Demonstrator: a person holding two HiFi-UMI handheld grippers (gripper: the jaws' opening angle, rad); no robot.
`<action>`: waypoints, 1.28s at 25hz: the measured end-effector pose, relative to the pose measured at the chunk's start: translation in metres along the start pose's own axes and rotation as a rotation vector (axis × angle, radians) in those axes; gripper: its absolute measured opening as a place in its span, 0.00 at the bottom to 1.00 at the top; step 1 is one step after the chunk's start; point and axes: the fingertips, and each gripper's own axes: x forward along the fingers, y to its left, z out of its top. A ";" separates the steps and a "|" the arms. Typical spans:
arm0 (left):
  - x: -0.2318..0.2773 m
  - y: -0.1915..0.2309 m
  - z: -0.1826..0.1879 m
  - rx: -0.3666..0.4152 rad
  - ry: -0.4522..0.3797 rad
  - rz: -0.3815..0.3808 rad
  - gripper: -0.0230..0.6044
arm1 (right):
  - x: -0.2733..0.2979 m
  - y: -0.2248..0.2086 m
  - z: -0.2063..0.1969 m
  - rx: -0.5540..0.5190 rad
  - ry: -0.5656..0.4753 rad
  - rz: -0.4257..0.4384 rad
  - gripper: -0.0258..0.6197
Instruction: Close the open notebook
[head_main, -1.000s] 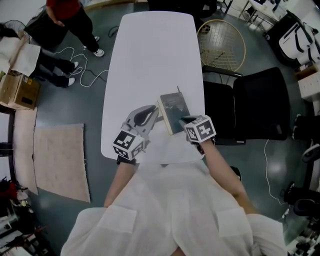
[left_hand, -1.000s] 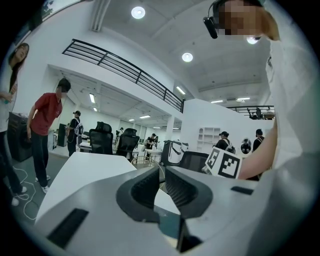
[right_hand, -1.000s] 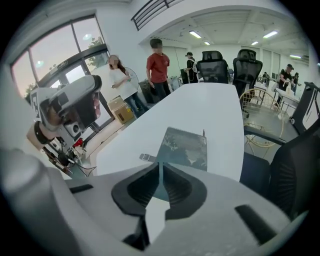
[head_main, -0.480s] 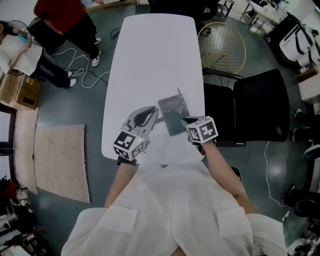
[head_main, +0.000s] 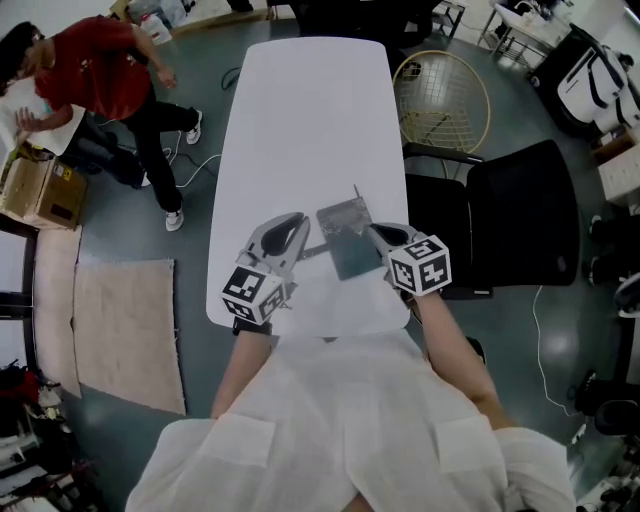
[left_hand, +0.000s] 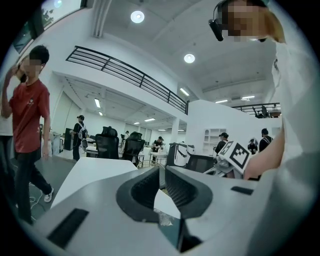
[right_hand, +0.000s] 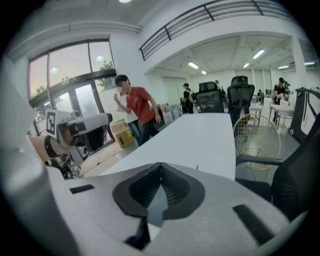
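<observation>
The dark grey notebook (head_main: 351, 256) lies near the front edge of the white table (head_main: 305, 120), between my two grippers. Its right cover (head_main: 345, 216) is raised off the table and tilted. My right gripper (head_main: 376, 233) is shut on that cover's edge; in the right gripper view a thin grey sheet (right_hand: 159, 204) runs up into the pressed pads of the right gripper (right_hand: 160, 184). My left gripper (head_main: 300, 236) points level at the notebook's left side. In the left gripper view the left gripper (left_hand: 161, 181) has its jaws nearly together, and a white page (left_hand: 167, 204) passes between them.
A black office chair (head_main: 520, 210) and a gold wire chair (head_main: 445, 90) stand right of the table. On the floor at left are a person in red (head_main: 95, 75), a cardboard box (head_main: 35, 185), a rug (head_main: 130, 330) and loose cables (head_main: 205, 155).
My right gripper has risen with the cover, which now stands off the table. The left gripper has stayed put. The person in red has walked further into view.
</observation>
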 end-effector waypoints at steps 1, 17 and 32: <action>0.000 0.001 0.004 0.004 -0.006 0.005 0.09 | -0.007 0.000 0.012 -0.011 -0.065 -0.001 0.05; 0.005 0.010 0.039 0.061 -0.055 0.053 0.09 | -0.104 -0.029 0.104 -0.192 -0.525 -0.179 0.05; 0.016 0.013 0.034 0.069 -0.028 0.054 0.09 | -0.111 -0.057 0.105 -0.176 -0.506 -0.225 0.04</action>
